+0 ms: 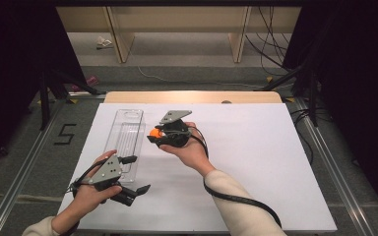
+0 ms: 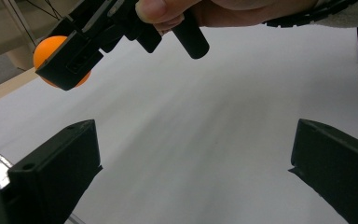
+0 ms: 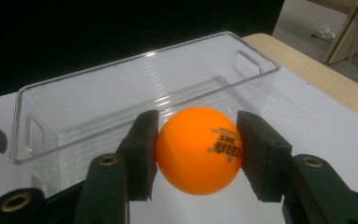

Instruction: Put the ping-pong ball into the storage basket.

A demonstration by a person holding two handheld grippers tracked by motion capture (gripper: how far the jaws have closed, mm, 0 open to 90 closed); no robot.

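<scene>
An orange ball (image 3: 198, 150) with dark print sits between the two black jaws of my right gripper (image 3: 198, 154), which is shut on it. From above, the ball (image 1: 154, 132) and right gripper (image 1: 156, 134) hang just right of a clear plastic bin (image 1: 126, 140) on the white table. The bin (image 3: 135, 100) lies right behind the ball, apart from it. My left gripper (image 1: 137, 173) stands open near the front left, by the bin's near end, with nothing between its jaws. In the left gripper view the held ball (image 2: 44, 52) shows at the upper left.
The white tabletop (image 1: 256, 162) spreads wide to the right. A wooden strip (image 1: 192, 97) runs along the table's far edge. Metal rails (image 1: 29, 162) flank both sides, with cables and wooden furniture legs on the floor beyond.
</scene>
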